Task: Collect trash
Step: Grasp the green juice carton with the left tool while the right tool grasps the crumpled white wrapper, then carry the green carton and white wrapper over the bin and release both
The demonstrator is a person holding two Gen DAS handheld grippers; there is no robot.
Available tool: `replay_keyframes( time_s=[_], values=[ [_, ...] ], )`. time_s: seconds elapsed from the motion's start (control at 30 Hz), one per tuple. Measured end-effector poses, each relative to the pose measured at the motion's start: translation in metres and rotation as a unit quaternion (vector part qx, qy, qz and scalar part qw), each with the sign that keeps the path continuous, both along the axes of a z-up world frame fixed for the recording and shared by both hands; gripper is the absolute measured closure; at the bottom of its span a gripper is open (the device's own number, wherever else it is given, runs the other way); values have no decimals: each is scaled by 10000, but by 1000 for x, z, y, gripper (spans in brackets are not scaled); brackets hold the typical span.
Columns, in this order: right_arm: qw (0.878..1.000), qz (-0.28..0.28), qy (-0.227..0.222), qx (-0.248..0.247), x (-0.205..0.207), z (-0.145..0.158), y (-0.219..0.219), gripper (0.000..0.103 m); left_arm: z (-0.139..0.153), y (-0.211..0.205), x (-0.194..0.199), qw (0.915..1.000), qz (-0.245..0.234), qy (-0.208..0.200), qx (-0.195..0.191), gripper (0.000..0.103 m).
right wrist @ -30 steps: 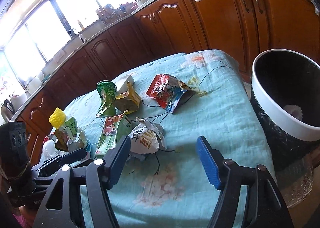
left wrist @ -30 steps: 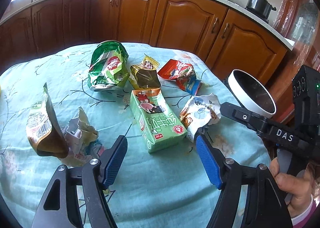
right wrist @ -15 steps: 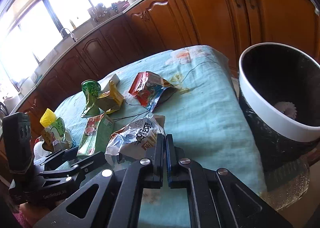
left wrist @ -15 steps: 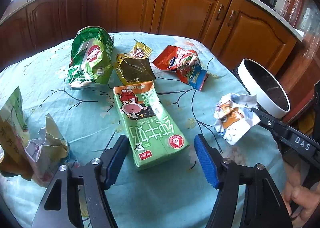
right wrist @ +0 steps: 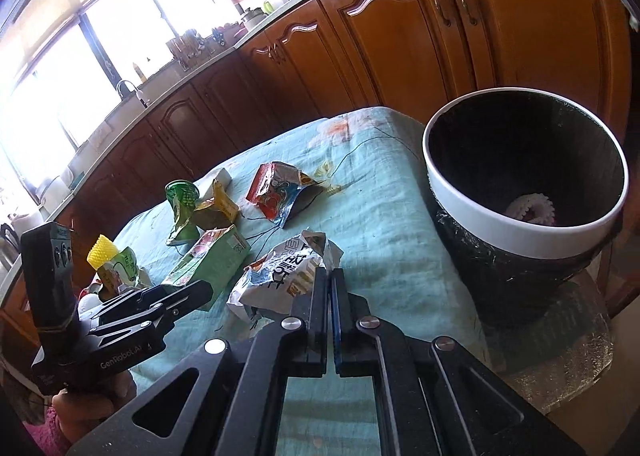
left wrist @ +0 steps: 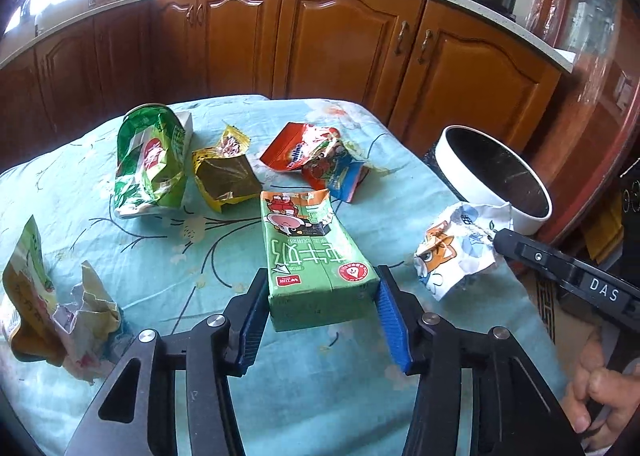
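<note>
Right gripper [right wrist: 329, 296]: fingers pressed together on an edge of the crumpled white printed wrapper [right wrist: 280, 276], which hangs clear of the light-blue floral tablecloth [right wrist: 384, 224]. The pinch on one edge appears chosen because the wrapper is thin and shapeless. The round black waste bin with a white rim [right wrist: 520, 216] stands just beside the table's corner, on the side nearest this gripper. It is open-topped, with one pale item lying at its bottom. Judged step: carry the wrapper over the rim and release it.

Left gripper [left wrist: 322, 312]: the blue-padded fingers bracket the near end of the flattened green milk carton [left wrist: 310, 248], one at each side. Whether they are clamped on it or merely alongside cannot be told from either view. The carton lies flat on the cloth, farther from the bin than the held wrapper. Taking it across its narrow width suits a stiff, boxy item.

Remaining litter, all beyond the carton as seen from the bin:
- red and blue foil snack packet [left wrist: 320, 160], nearest the bin;
- yellow sachet [left wrist: 224, 176];
- green crisp bag [left wrist: 150, 164], farther off;
- an olive pouch [left wrist: 24, 296] and crumpled paper wad [left wrist: 88, 320], farthest off.

Obstruction: none lies between wrapper and bin. The two grippers work close together, so the carton's route to the bin crosses the right tool.
</note>
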State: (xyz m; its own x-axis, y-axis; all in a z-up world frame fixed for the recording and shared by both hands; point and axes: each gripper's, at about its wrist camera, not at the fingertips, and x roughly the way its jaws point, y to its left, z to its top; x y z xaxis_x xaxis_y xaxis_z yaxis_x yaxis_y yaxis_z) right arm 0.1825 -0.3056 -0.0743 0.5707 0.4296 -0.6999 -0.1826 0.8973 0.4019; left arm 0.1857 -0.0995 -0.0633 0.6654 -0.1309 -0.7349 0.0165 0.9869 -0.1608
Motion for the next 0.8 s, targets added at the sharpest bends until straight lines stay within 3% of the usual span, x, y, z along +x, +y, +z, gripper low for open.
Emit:
replay_keyframes(
  time_s=[0.4, 0.8],
  values=[
    [9990, -365, -241, -4, -14, 21, -35, 102, 21, -22, -11, 9985, -448, -262, -179, 54],
    [9949, -877, -488, -69, -18, 40, -82, 102, 37, -61, 3, 9947, -924, -425, -139, 54]
  ],
)
